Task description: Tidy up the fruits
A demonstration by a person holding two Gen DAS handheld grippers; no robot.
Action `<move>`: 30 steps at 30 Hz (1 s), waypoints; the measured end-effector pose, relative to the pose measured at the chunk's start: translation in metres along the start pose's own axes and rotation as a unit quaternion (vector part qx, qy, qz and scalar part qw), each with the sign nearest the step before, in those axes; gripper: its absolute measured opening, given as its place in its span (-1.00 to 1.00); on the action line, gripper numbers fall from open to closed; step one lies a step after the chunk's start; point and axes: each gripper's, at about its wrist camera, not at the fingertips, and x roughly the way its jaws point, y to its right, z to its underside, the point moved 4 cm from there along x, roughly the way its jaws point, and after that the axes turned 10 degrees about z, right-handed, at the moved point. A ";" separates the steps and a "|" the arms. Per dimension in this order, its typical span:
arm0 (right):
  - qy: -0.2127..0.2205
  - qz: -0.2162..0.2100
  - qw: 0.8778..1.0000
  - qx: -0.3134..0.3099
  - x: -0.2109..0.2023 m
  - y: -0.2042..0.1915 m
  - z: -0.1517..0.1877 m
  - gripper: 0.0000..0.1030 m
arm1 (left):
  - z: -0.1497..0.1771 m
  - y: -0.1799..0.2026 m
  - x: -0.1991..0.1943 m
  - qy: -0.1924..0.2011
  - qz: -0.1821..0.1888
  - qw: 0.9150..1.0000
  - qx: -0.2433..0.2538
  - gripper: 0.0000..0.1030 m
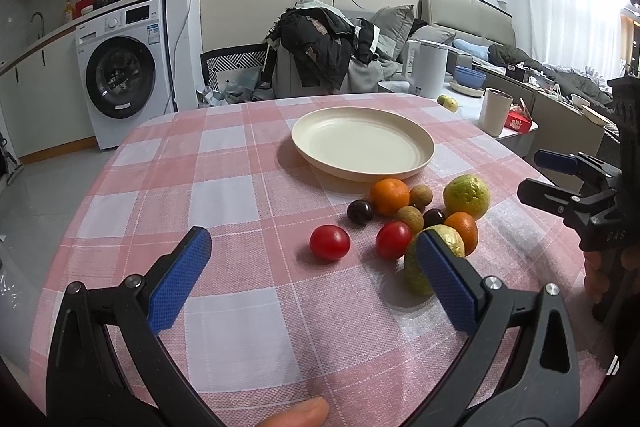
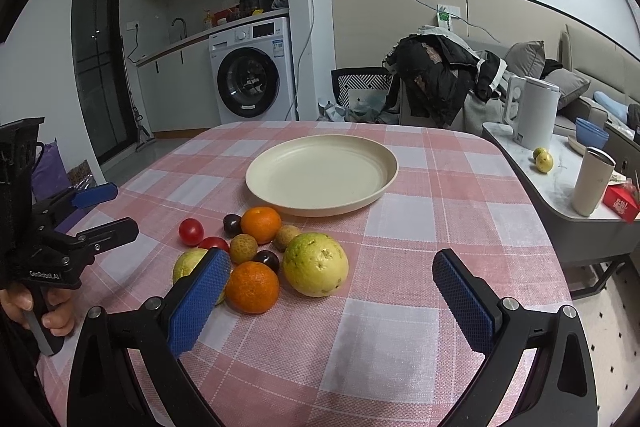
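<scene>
1. Where pink check cloth (image 2: 400, 327) covers the worktop, sits cream plate (image 2: 256, 183), bare inside.
2. Just this side of the plate, clustered: two oranges (image 2: 261, 225) (image 2: 252, 287), two guavas (image 2: 315, 264) (image 2: 185, 265), two tomatoes (image 1: 329, 242) (image 1: 393, 239), two longans (image 2: 243, 248) (image 2: 286, 237), two dark cherries (image 2: 232, 225) (image 2: 267, 260).
3. Left gripper (image 1: 314, 255): jaws spread wide, pinching nothing, hovering low over the cloth; right pad overlapping the nearer guava (image 1: 414, 273) in view, contact impossible to tell.
4. Right gripper (image 2: 332, 275): jaws spread wide, empty, framing the bigger guava and nearer orange from the near side; left pad in front of the smaller guava.
5. On the side counter (image 2: 556, 187) to the right: kettle (image 2: 536, 115), cup (image 2: 592, 183), red box (image 2: 620, 205), more small fruit (image 2: 543, 161).
6. Behind: washer (image 2: 252, 75), clothes heaped on a chair (image 2: 436, 79), sofa (image 2: 580, 83).
</scene>
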 end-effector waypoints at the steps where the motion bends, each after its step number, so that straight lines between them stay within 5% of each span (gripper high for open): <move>1: 0.000 0.000 1.000 -0.001 0.000 -0.001 0.000 1.00 | 0.000 0.000 0.000 0.000 0.000 1.000 0.000 0.98; 30: -0.005 -0.010 1.000 0.006 0.001 -0.002 0.001 1.00 | 0.001 -0.001 -0.001 0.004 -0.005 1.000 0.005 0.98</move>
